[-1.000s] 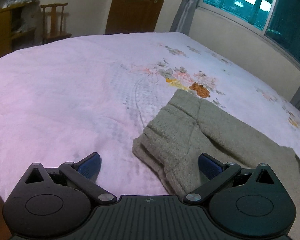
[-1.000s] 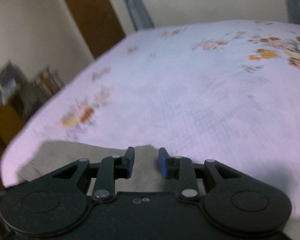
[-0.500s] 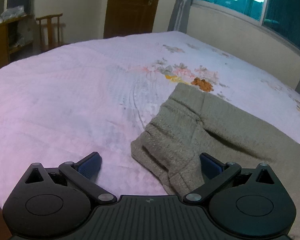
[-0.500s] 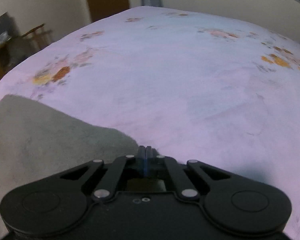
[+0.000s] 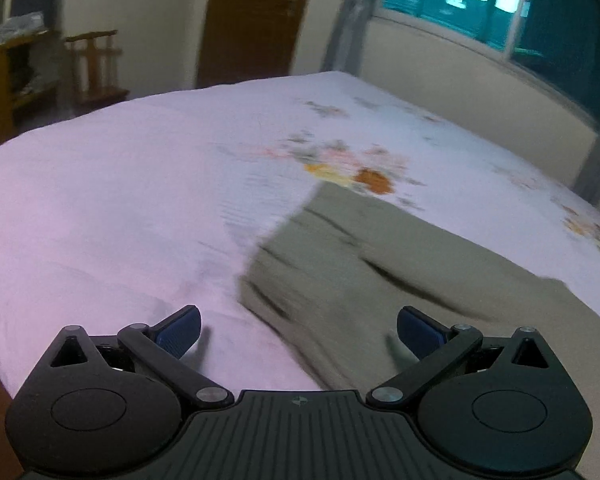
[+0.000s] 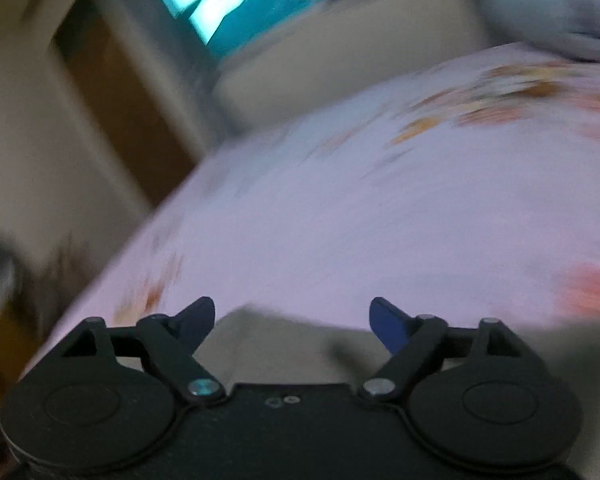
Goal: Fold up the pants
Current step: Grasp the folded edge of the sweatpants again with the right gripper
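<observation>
Bedroom (door (image 5: 256, 16), window (image 5: 500, 12)) | floral bedspread (image 5: 120, 200) | pants (image 5: 400, 272) flat

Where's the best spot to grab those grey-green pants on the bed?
Probably the near corner of the pants, approached from the bare pink sheet side. The folded layers stack into a raised edge there, which the open left claw could pinch.

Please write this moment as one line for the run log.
left gripper: open, empty | right gripper: jaws opening, nothing between | olive pants: folded, flat on floral bedsheet
</observation>
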